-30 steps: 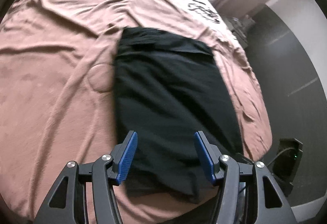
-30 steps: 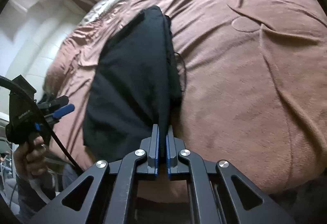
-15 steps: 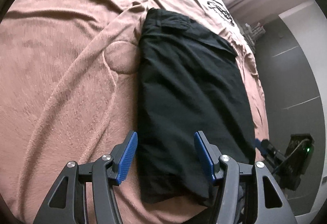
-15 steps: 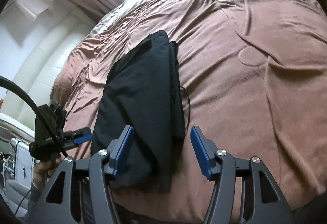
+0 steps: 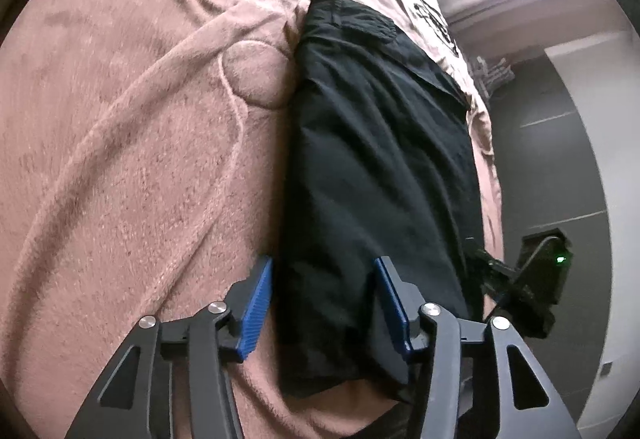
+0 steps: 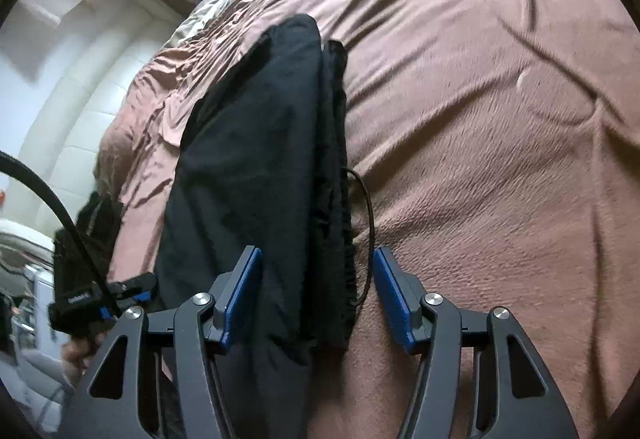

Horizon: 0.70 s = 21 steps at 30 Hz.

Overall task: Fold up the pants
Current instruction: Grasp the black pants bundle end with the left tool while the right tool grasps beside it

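Note:
The black pants (image 5: 380, 167) lie folded lengthwise in a long strip on the brown blanket (image 5: 120, 159) of a bed. My left gripper (image 5: 324, 279) is open, its blue fingers straddling the near end of the strip, low over it. In the right wrist view the pants (image 6: 256, 175) show with the gathered waistband and a thin drawstring along their right edge. My right gripper (image 6: 318, 279) is open and straddles that near end. The left gripper also shows at the left of the right wrist view (image 6: 100, 299).
The bed edge runs just beyond the pants, with grey floor (image 5: 560, 167) below. A black device with a green light (image 5: 548, 267) sits by the bed. A white padded headboard (image 6: 80, 99) stands at the left. Clutter lies at the window end.
My right gripper has opened from shut and moved down over the pants' near end. My left gripper stayed open and shifted closer, so the pants now sit further right in its view.

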Each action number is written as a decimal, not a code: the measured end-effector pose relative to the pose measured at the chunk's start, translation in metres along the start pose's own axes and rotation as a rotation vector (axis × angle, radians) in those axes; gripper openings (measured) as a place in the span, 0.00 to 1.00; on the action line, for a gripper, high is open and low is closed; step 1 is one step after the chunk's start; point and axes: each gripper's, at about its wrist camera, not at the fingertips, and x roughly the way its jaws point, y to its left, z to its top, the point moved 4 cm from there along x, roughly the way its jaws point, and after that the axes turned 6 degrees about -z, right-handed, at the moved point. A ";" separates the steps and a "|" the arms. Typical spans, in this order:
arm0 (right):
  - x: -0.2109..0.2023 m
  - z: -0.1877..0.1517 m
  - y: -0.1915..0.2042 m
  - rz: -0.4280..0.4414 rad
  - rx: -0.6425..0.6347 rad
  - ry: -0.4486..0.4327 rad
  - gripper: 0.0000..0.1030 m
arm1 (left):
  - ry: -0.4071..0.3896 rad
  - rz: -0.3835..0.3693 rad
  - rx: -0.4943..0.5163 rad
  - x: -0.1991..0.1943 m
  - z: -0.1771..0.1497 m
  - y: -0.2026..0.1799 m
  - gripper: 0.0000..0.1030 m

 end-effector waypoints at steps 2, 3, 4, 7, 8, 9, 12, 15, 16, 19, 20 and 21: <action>0.003 0.001 -0.002 0.042 0.035 0.011 0.48 | 0.012 -0.026 -0.021 0.001 -0.003 0.003 0.37; 0.005 0.000 -0.003 0.067 0.052 0.023 0.46 | 0.019 -0.020 -0.023 0.003 -0.005 0.004 0.31; 0.006 0.000 -0.004 0.067 0.062 0.024 0.45 | 0.015 -0.017 -0.017 0.003 -0.006 0.003 0.28; 0.005 -0.001 -0.003 0.067 0.066 0.014 0.37 | 0.007 -0.043 -0.018 -0.002 -0.008 0.002 0.13; 0.004 -0.001 -0.003 0.071 0.072 0.011 0.34 | 0.003 -0.046 -0.015 -0.005 -0.009 0.001 0.11; 0.003 -0.002 -0.003 0.074 0.076 0.009 0.33 | -0.003 -0.046 -0.001 -0.009 -0.009 -0.002 0.10; 0.001 -0.006 0.000 0.079 0.083 0.010 0.29 | -0.017 -0.045 0.029 -0.020 -0.008 -0.010 0.09; -0.001 -0.014 0.005 0.092 0.099 0.022 0.27 | -0.027 -0.044 0.049 -0.039 -0.008 -0.013 0.08; -0.002 -0.016 0.006 0.096 0.102 0.024 0.27 | -0.030 -0.040 0.055 -0.045 -0.009 -0.014 0.08; 0.000 -0.028 0.019 0.106 0.098 0.038 0.27 | -0.034 -0.019 0.066 -0.059 -0.006 -0.010 0.08; 0.001 -0.031 0.022 0.109 0.097 0.043 0.27 | -0.034 -0.013 0.065 -0.064 -0.008 -0.007 0.08; 0.002 -0.036 0.025 0.114 0.097 0.048 0.27 | -0.034 -0.008 0.066 -0.065 -0.008 -0.005 0.08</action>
